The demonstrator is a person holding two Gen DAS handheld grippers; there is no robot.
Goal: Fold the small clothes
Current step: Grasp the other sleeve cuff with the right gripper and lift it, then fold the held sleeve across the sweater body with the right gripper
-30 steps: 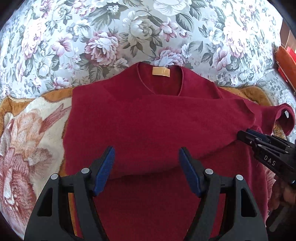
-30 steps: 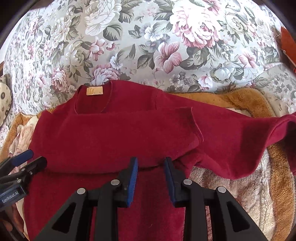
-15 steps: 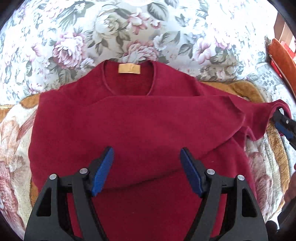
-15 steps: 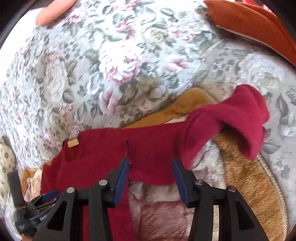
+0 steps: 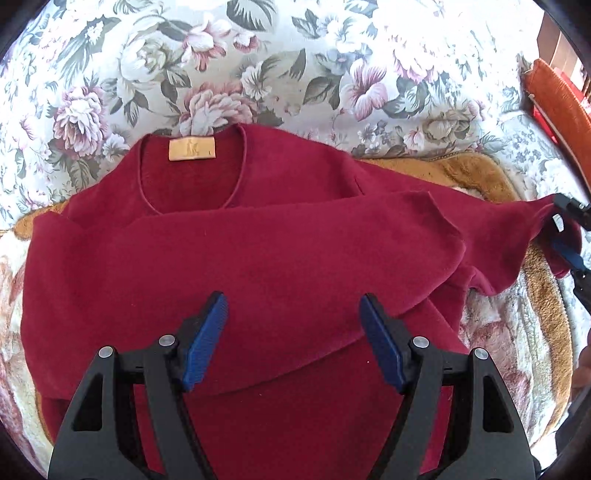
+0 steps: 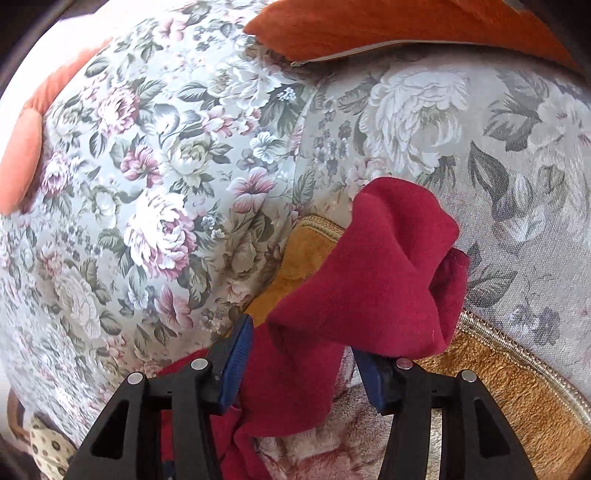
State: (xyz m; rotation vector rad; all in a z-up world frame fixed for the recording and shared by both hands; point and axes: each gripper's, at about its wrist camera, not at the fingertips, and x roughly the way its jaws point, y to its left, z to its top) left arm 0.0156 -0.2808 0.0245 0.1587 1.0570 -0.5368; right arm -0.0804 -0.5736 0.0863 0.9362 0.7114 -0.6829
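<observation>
A dark red sweater (image 5: 258, 258) lies on a plush blanket, its neck label (image 5: 192, 149) facing up and its left sleeve folded across the chest. My left gripper (image 5: 295, 339) hovers open over that folded sleeve, nothing between its blue pads. The right sleeve (image 6: 369, 277) stretches out to the side, its cuff bunched and lifted. My right gripper (image 6: 303, 350) is at that sleeve with its jaws opening; the red cloth sits between the pads, loosely and not pinched. From the left wrist view the right gripper (image 5: 569, 236) shows at the cuff on the far right.
A tan and pink plush blanket (image 6: 498, 387) lies under the sweater on a floral sofa (image 5: 295, 74). An orange cushion (image 6: 369, 26) rests along the sofa's far right end, also visible as the orange cushion (image 5: 554, 99) in the left wrist view.
The right gripper swung out from the sweater's middle to the right sleeve's cuff, rolled, and widened its jaws. The left gripper drifted right over the sweater, staying open.
</observation>
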